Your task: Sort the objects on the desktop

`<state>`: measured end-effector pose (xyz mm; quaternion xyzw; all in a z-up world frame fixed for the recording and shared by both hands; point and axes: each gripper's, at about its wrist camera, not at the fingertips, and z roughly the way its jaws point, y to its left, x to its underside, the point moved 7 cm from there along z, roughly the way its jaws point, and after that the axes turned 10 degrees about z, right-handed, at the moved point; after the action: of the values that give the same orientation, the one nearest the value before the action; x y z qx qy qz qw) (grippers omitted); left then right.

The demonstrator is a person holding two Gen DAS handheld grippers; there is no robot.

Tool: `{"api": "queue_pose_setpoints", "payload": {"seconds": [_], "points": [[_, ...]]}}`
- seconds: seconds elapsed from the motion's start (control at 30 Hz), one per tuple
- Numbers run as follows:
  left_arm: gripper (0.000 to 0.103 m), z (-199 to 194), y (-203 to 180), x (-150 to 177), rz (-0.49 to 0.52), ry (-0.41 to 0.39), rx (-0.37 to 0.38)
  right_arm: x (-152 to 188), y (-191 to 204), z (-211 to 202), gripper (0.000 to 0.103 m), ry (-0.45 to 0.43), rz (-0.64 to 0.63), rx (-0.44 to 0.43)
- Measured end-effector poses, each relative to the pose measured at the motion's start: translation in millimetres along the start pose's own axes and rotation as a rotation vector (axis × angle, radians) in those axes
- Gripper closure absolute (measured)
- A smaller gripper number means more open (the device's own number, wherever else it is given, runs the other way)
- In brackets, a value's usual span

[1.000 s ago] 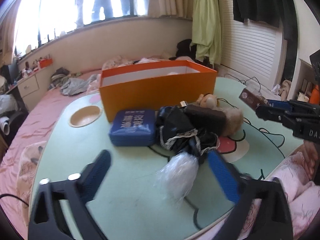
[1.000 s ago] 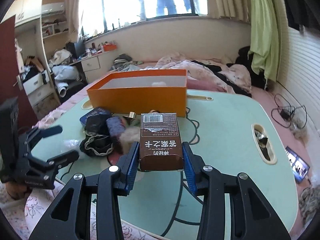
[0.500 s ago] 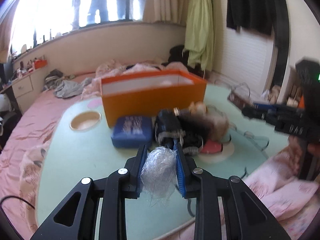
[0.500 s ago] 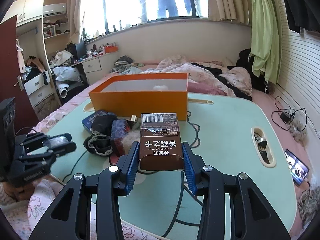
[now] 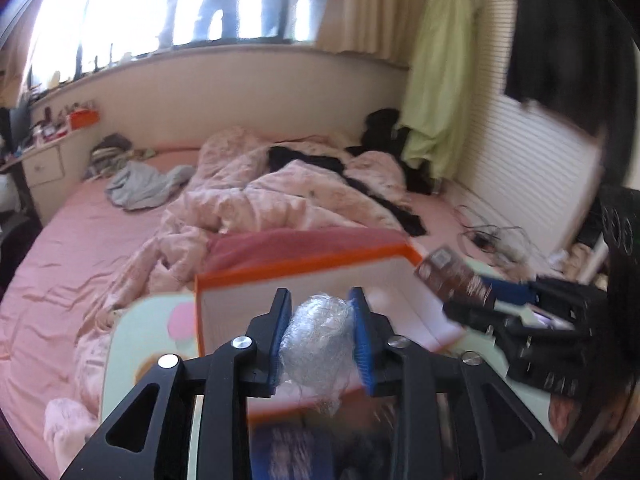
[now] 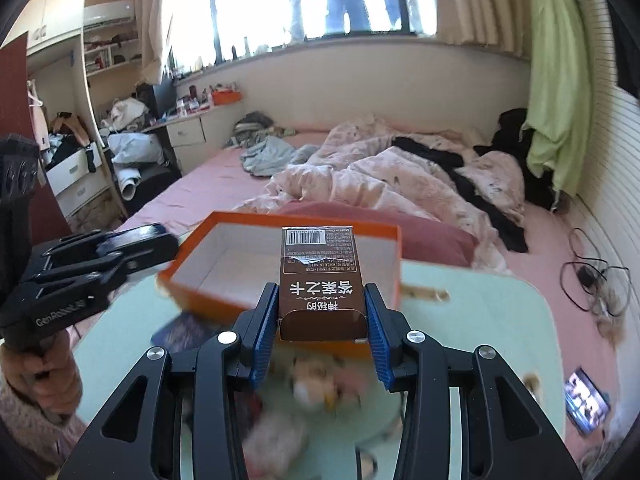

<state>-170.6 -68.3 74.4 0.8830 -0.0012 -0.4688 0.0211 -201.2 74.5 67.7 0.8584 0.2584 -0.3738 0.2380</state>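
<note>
While both my loads hang over the orange box (image 6: 224,256), nothing that I can see lies in it yet. My left gripper (image 5: 320,336) carries one crumpled clear plastic wad (image 5: 318,340) above the box's near-left part; its jaws are opening, pads touching the wad. My right gripper (image 6: 322,320) clamps one brown carton (image 6: 320,276) above the box's near wall. Below the box, blurred plush and dark items remain, uncountable.
</note>
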Motion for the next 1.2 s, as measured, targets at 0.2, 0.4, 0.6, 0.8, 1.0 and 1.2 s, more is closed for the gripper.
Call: {"api": "queue_pose_setpoints", "payload": {"seconds": [0.2, 0.4, 0.6, 0.8, 1.0, 1.2], "points": [[0.023, 17, 16, 5, -0.036, 0.003, -0.056, -18, -12, 46, 0.042, 0.019, 0.104, 0.009], [0.013, -10, 12, 41, -0.024, 0.01, -0.037, -1, -14, 12, 0.039, -0.026, 0.113, 0.004], [0.001, -48, -7, 82, 0.01, 0.039, -0.025, 49, -6, -13, 0.034, 0.096, 0.113, 0.018], [0.001, -63, -32, 144, 0.034, 0.147, 0.0, 107, -11, -29, 0.034, 0.191, 0.1, 0.095], [0.0, -52, -38, 187, 0.065, 0.218, -0.083, 138, -18, -27, 0.034, 0.258, 0.089, 0.172], [0.0, -55, -40, 190, 0.069, 0.132, -0.084, 149, -13, -20, 0.007, 0.293, 0.033, 0.214]]}}
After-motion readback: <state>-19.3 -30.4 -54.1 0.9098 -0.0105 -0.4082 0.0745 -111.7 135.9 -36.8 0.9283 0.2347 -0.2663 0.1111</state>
